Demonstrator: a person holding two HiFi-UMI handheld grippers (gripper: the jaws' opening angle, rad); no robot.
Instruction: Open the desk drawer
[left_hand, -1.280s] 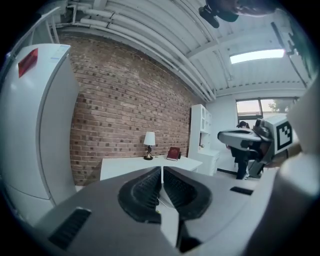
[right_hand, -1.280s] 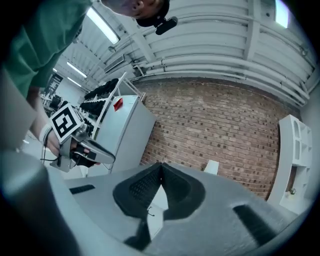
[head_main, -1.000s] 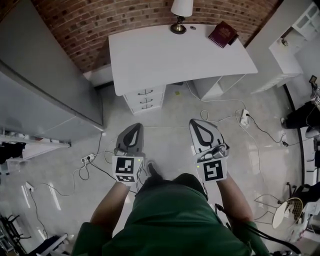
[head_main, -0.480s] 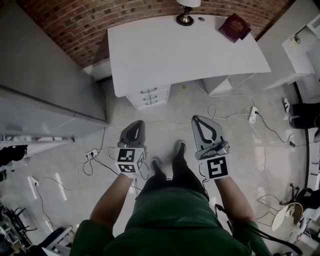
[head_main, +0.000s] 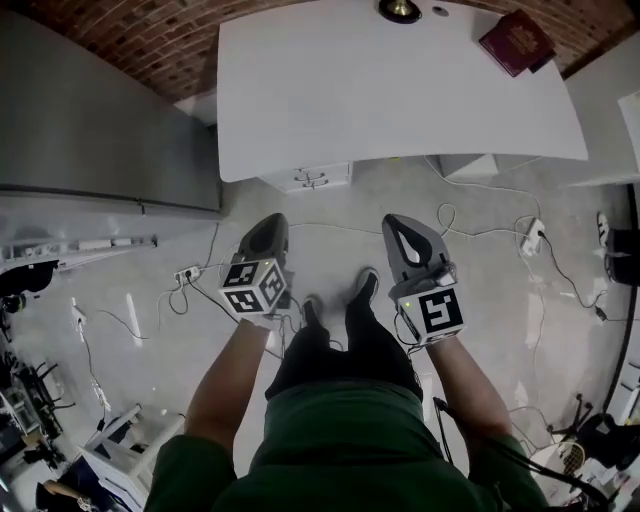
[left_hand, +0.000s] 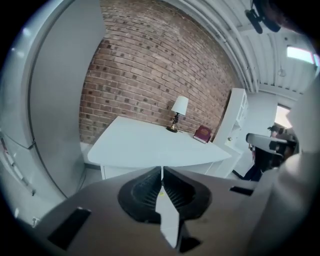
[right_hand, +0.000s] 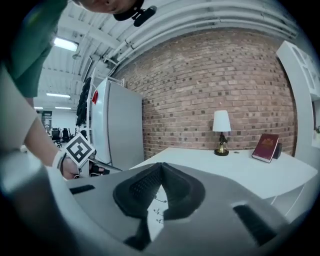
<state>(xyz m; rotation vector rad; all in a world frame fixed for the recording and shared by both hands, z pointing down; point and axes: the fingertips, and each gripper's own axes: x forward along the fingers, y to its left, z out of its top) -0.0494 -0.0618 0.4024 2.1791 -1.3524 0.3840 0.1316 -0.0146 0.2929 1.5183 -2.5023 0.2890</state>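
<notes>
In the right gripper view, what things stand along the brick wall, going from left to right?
A tall grey cabinet → small lamp with white shade and brass base → dark red book → white shelf unit.

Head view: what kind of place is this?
Probably a study corner staged in a lab or office: a white desk with a lamp against a brick wall, and cabled power strips lying on the floor.

Bright, even light comes from ceiling strips (right_hand: 62, 44). The glossy floor (head_main: 335, 212) carries streaky reflections. Fisheye distortion bends and darkens every frame's edges.
</notes>
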